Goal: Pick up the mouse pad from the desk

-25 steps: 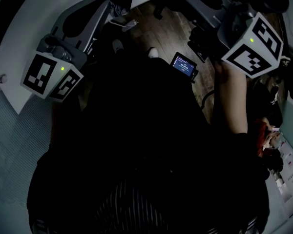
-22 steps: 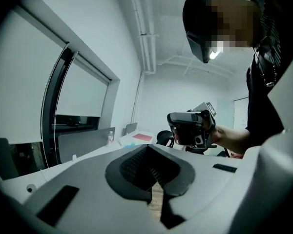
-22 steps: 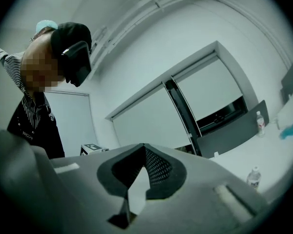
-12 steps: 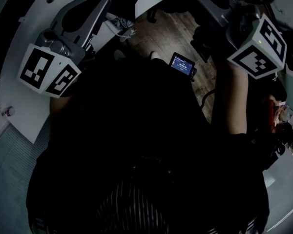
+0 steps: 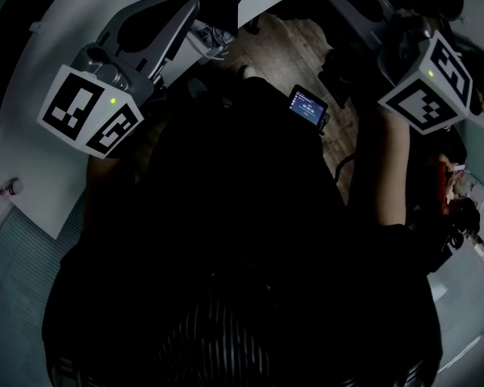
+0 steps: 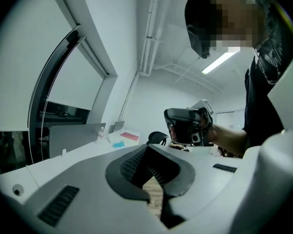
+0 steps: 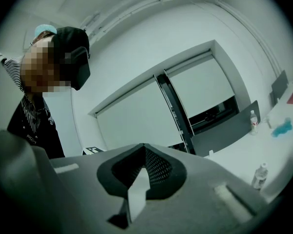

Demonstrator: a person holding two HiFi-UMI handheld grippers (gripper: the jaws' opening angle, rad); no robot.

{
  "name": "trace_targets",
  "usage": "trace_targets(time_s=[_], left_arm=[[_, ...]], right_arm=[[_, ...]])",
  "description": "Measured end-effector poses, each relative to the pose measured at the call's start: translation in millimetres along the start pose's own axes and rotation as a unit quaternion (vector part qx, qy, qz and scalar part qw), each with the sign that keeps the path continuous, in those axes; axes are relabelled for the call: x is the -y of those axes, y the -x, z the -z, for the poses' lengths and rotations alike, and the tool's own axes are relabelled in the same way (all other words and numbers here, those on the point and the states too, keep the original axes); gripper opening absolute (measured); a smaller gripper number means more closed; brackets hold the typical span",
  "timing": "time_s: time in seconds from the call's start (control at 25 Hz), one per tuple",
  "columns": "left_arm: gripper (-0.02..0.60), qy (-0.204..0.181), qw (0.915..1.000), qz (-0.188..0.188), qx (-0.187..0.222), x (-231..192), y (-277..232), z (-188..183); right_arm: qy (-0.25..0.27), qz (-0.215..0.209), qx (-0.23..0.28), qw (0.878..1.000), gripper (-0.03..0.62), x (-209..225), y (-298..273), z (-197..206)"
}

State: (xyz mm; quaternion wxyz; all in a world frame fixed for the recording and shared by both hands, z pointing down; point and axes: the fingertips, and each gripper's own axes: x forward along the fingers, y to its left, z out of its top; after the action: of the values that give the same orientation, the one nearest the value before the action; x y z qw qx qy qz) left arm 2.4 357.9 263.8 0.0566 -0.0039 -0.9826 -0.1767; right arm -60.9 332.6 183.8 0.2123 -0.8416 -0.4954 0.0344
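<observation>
Nearest, our left gripper (image 6: pixel 147 146) has its fingers (image 6: pixel 129 164) pressed together with nothing between them. The right gripper (image 7: pixel 144 146) is likewise closed and empty. Both are held up in the air, pointing roughly level.

The pad is in none of our views, so we cannot tell where it lies, which way it points or how its long axis runs.

Far past the left fingers, on the white surface (image 6: pixel 83 147), sit a red sheet (image 6: pixel 129 136) and a blue thing (image 6: pixel 118 144). Whether either is the pad we cannot tell.

We judge a pad to be thin, light and floppy, lying flat. We would take it at an edge or corner, easing one finger under before pinching.
</observation>
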Motion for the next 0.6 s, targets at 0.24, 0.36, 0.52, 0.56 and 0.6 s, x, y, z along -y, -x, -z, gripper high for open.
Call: trace_targets(time_s=[0.24,0.36,0.52,0.56,0.6], left_arm=[[0.007,-0.002,0.9999,0.015,-0.009,-2,-17,17],[0.006,0.0,0.9998,-0.019,-0.011,-16,-20,12],[0.008,-0.005,0.9973,-0.073,-0.002,-5,-14,-7],[0.008,-0.005,0.9963,-0.086,-0.001,17,-11,-9],[0.008,-0.006,0.9945,-0.105,0.001,44,-6,-11]], right_arm=[[0.006,-0.032,-0.005,0.999,0.005,31,-13,4],[0.005,-0.054,-0.005,0.999,0.005,43,-22,-2],[0.004,-0.101,-0.008,0.995,0.005,36,-16,-15],[0.004,-0.114,-0.008,0.993,0.005,23,-1,-17],[0.004,-0.133,-0.007,0.991,0.005,6,18,-18]])
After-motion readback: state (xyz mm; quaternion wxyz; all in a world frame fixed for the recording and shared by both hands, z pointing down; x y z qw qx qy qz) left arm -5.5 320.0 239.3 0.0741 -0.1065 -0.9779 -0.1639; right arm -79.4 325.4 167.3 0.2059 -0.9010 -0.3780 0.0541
